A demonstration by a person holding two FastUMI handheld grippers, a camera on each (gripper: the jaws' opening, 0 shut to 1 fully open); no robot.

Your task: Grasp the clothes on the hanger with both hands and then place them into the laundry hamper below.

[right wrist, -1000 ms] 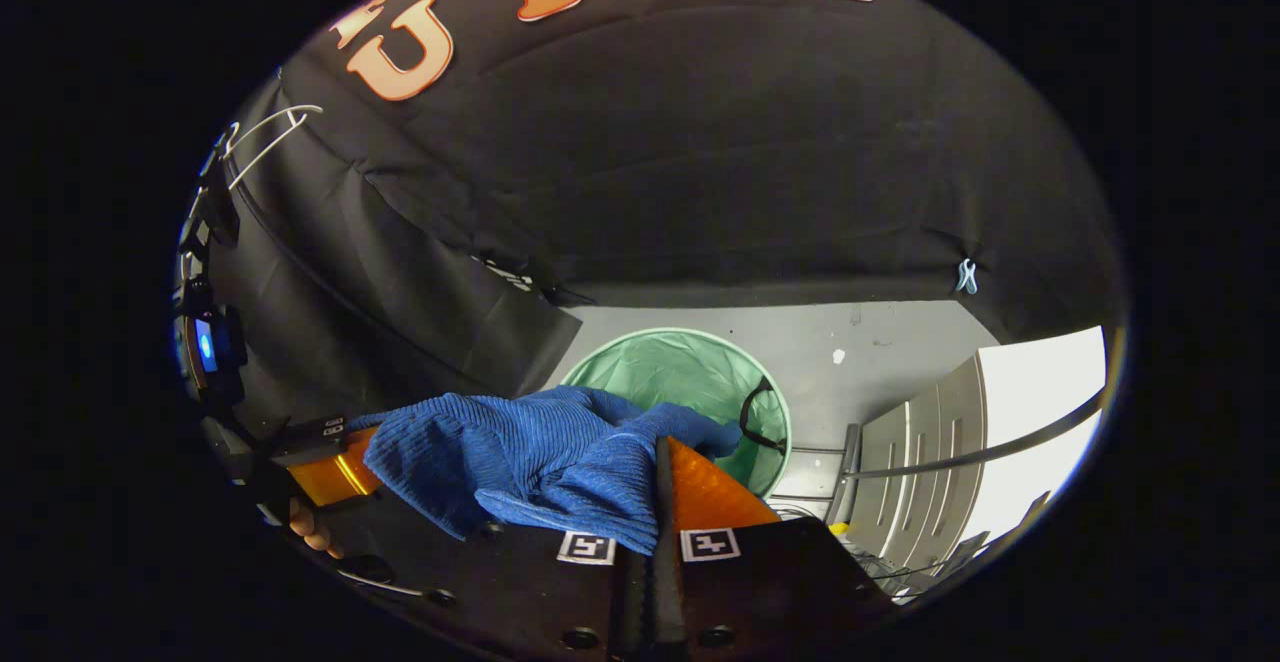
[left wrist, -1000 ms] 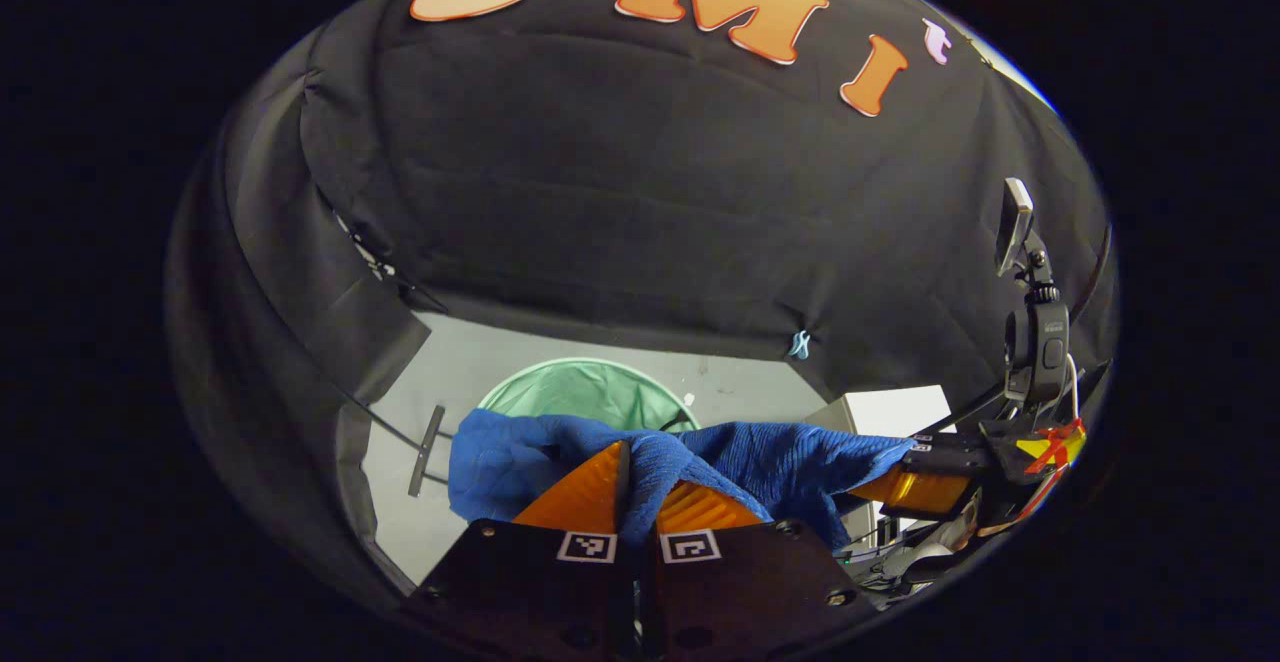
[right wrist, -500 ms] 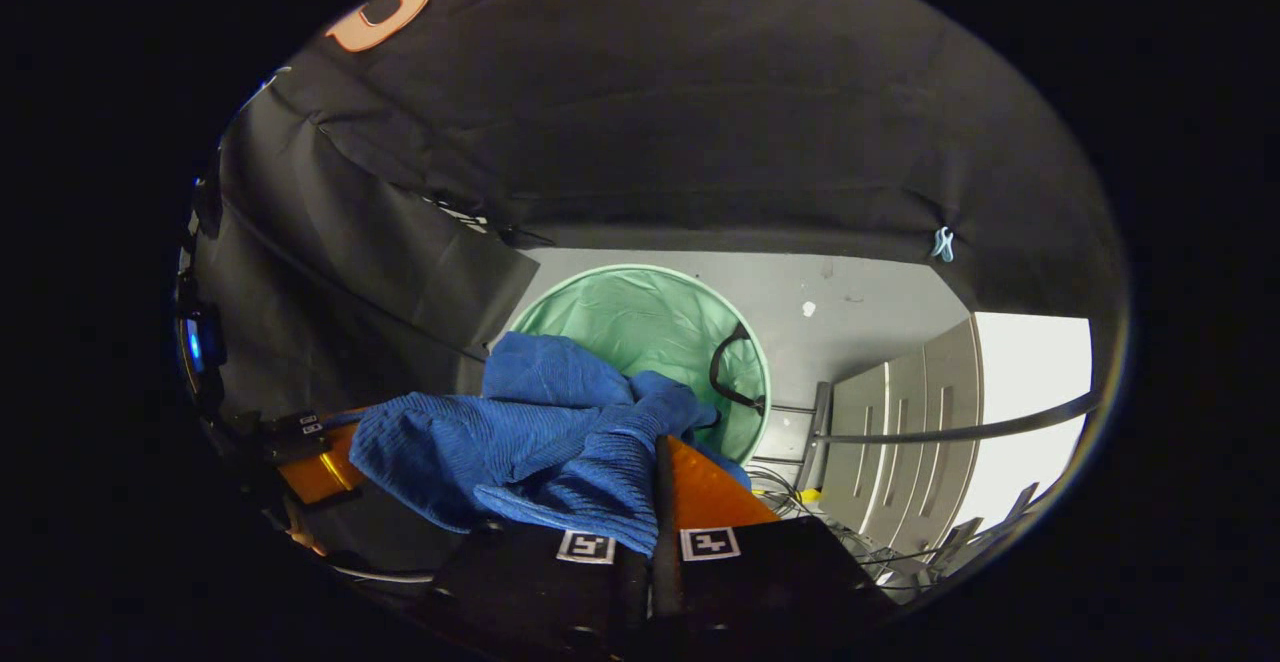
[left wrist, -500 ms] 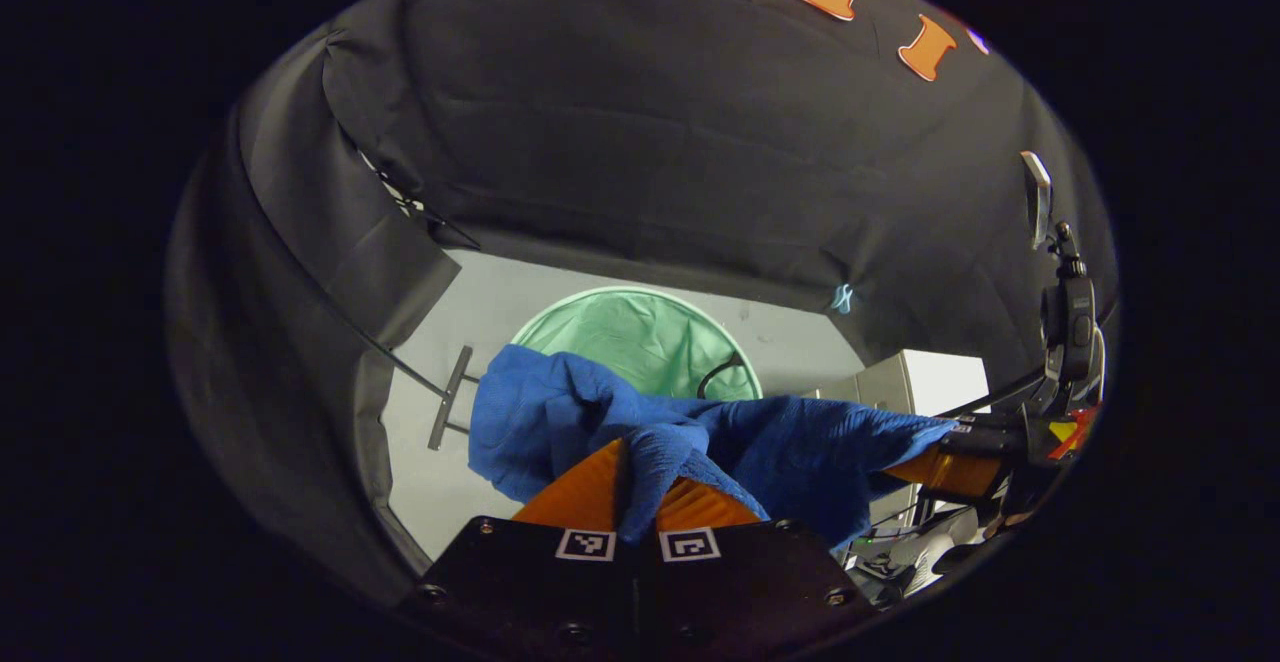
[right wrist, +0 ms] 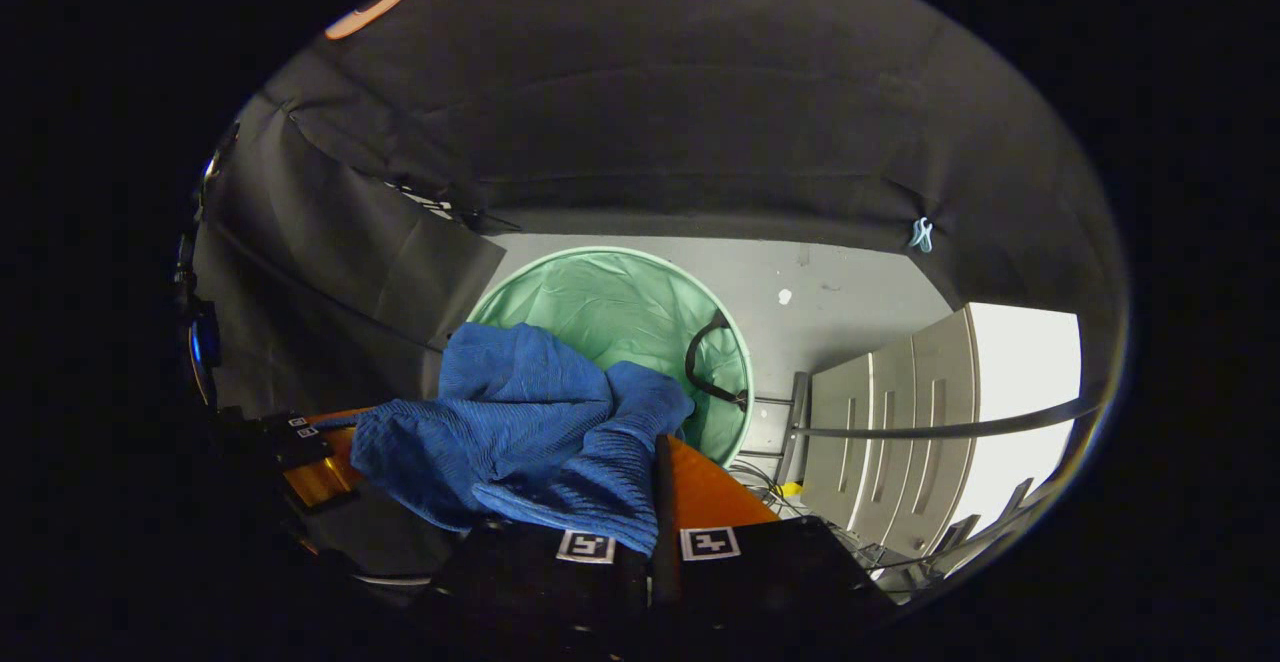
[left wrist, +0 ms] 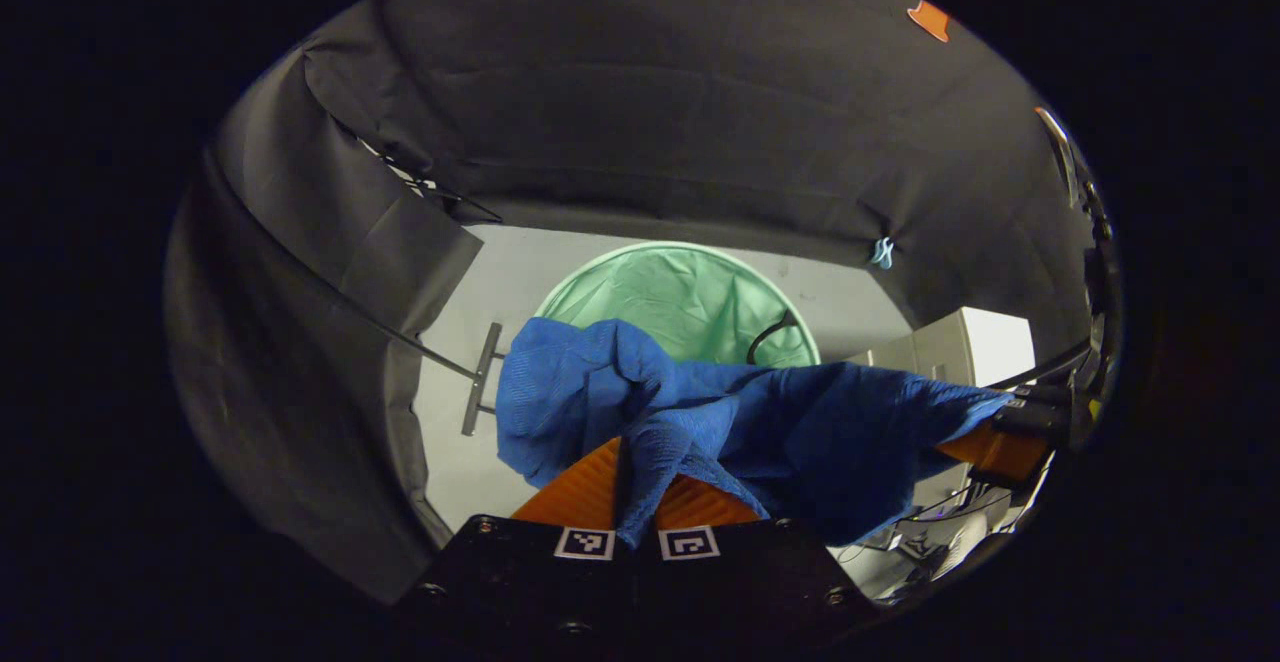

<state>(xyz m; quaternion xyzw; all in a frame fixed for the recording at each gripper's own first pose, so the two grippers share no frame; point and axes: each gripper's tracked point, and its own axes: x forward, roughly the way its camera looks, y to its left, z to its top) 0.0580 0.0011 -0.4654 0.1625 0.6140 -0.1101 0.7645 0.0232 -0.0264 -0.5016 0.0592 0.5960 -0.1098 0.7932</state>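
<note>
A blue knitted garment [left wrist: 760, 422] hangs stretched between my two grippers above the floor. My left gripper [left wrist: 636, 477] is shut on one bunched end of it. My right gripper [right wrist: 652, 462] is shut on the other end of the blue garment [right wrist: 520, 422]. In the left gripper view the right gripper [left wrist: 1005, 442] holds the cloth at the far right; in the right gripper view the left gripper [right wrist: 315, 462] holds it at the far left. Below and beyond the cloth stands the round green laundry hamper [left wrist: 680, 292], [right wrist: 600, 302], its mouth open and partly hidden by the garment.
A black handle [right wrist: 710, 362] hangs at the hamper's right rim. A grey drawer cabinet [right wrist: 900, 442] stands to the right, with a thin metal bar [right wrist: 950, 430] across it. A metal foot [left wrist: 480, 377] lies left of the hamper on the grey floor [right wrist: 840, 292].
Both grippers have tilted downward and moved toward the hamper with the garment. The hamper now shows larger and higher in both views, and the wall's upper part has slid out.
</note>
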